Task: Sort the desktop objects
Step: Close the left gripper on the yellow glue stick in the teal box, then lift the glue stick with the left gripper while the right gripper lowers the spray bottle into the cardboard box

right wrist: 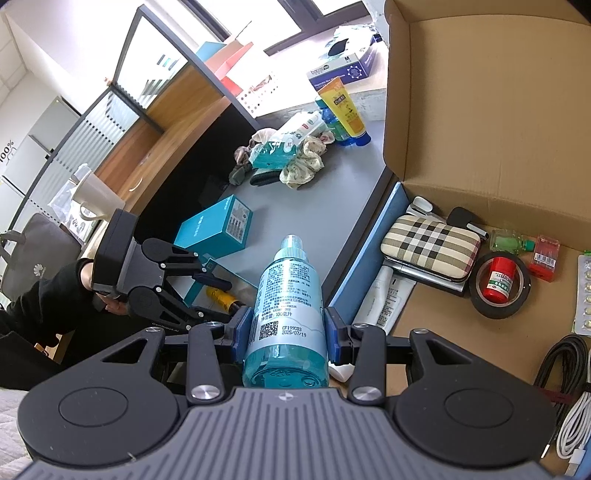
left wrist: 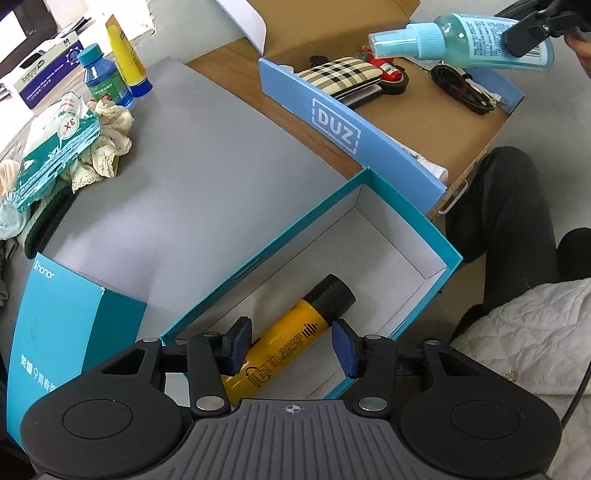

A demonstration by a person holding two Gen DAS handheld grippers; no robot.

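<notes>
A yellow bottle [left wrist: 295, 328] with a black cap lies on the floor of an open teal box [left wrist: 406, 229]. My left gripper [left wrist: 291, 347] hangs open just above it, one blue pad [left wrist: 238, 343] on each side, neither clamping it. The right gripper [right wrist: 288, 328] is shut on a blue spray bottle [right wrist: 288, 295], nozzle pointing forward, held in the air over the blue front wall of the cardboard box [right wrist: 480, 147]. The left wrist view shows that spray bottle [left wrist: 461, 33] and right gripper [left wrist: 528, 33] at top right. In the right wrist view, the left gripper [right wrist: 221, 295] hovers over the yellow bottle [right wrist: 221, 297].
The cardboard box [left wrist: 332, 122] holds a plaid case [right wrist: 432, 243], a tape roll [right wrist: 502, 306] around a red bottle, cables [right wrist: 561, 369], blister pills and a white tube. On the grey desk lie a tissue pack [left wrist: 55, 147], cloths, a green bottle [left wrist: 107, 79], a yellow tube and a teal Honor carton [left wrist: 62, 332]. A person's legs are at right.
</notes>
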